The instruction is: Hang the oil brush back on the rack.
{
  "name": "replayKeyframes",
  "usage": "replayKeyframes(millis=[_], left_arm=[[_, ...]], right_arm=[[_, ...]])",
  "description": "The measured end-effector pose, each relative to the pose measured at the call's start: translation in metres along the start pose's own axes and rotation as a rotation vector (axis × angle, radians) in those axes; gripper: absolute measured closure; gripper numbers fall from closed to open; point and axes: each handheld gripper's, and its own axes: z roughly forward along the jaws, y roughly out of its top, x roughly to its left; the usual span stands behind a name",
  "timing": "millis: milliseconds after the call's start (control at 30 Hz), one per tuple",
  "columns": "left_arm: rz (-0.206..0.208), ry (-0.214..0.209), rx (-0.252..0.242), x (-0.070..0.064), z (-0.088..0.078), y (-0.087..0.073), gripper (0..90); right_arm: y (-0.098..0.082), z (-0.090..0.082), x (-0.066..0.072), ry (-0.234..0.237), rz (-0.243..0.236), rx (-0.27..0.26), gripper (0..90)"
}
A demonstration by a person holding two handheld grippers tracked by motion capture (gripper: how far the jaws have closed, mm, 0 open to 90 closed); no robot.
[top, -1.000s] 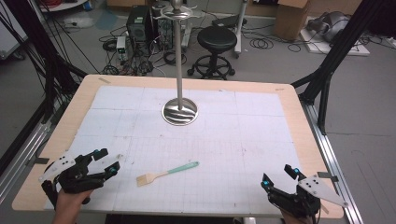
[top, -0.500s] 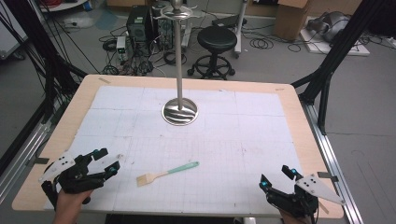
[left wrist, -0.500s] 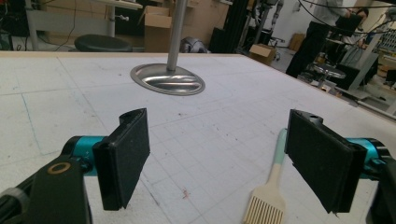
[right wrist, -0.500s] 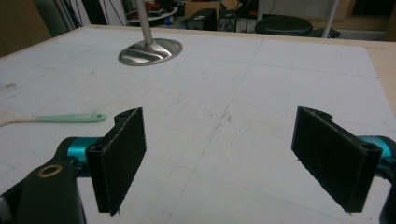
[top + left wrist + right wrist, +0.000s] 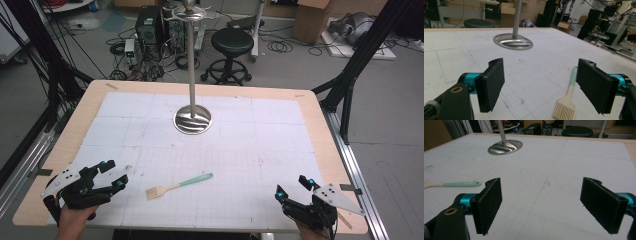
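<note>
A pastry brush [image 5: 178,185] with a mint-green handle and pale bristles lies flat on the white gridded mat near the front middle. My left gripper [image 5: 111,174] rests at the front left, open, its jaws wide apart and empty; the brush [image 5: 568,98] lies just inside its right-hand jaw in the left gripper view. At the front right corner my right gripper [image 5: 291,188] is open too, nothing between its jaws, and the brush handle [image 5: 459,184] lies well off to its left. A shiny metal stand [image 5: 192,118] with a round base and tall pole stands at the mat's middle back.
The wooden table edge [image 5: 330,130] frames the mat. Behind the table are a black stool [image 5: 232,45], computer boxes and cables on the floor. A person [image 5: 596,17] stands far off in the left gripper view.
</note>
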Motion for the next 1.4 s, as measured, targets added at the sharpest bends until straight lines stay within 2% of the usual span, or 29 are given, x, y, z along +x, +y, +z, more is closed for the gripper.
replayKeyframes(millis=[133, 267, 367, 533, 600, 667, 800, 900, 1033, 1100, 1200, 1333, 1400], left_arm=[[0.022, -0.049, 0.033, -0.008, 0.006, 0.000, 26.1], [0.044, -0.098, 0.080, -0.016, 0.019, 0.000, 24.6], [0.028, -0.137, 0.107, -0.021, 0.029, 0.002, 23.6], [0.038, -0.194, 0.141, -0.027, 0.044, 0.008, 23.1], [0.070, -0.241, 0.168, -0.030, 0.052, 0.008, 33.7], [0.105, -0.247, 0.211, -0.035, 0.062, 0.008, 33.2], [0.128, -0.264, 0.277, -0.038, 0.082, 0.011, 31.8], [0.169, -0.271, 0.355, -0.043, 0.099, 0.010, 31.9], [0.227, -0.311, 0.435, -0.052, 0.118, 0.005, 37.4], [0.214, -0.306, 0.459, -0.054, 0.125, 0.003, 39.4], [0.181, -0.312, 0.466, -0.054, 0.132, 0.000, 43.5], [0.194, -0.307, 0.501, -0.052, 0.139, -0.003, 47.2], [0.220, -0.316, 0.525, -0.053, 0.142, -0.005, 51.3]], right_arm=[[-0.002, -0.001, -0.002, 0.018, 0.005, 0.013, 16.7], [-0.004, -0.002, -0.004, 0.036, 0.019, 0.017, 16.7], [-0.004, -0.001, -0.004, 0.048, 0.017, 0.022, 16.6], [-0.003, -0.001, -0.001, 0.075, 0.027, 0.014, 16.7], [-0.003, -0.001, -0.001, 0.082, 0.027, 0.013, 16.9], [-0.004, 0.000, -0.001, 0.085, 0.026, 0.017, 16.9], [-0.003, -0.001, -0.002, 0.085, 0.025, 0.018, 16.9], [-0.004, 0.000, -0.001, 0.090, 0.020, 0.027, 17.4], [-0.004, 0.001, -0.001, 0.091, 0.018, 0.031, 17.5], [-0.003, 0.000, -0.001, 0.093, 0.022, 0.028, 17.5], [-0.003, -0.002, -0.002, 0.089, 0.024, 0.021, 17.6], [-0.003, -0.003, -0.003, 0.090, 0.026, 0.017, 17.6], [-0.003, -0.003, -0.003, 0.090, 0.026, 0.021, 17.6]])
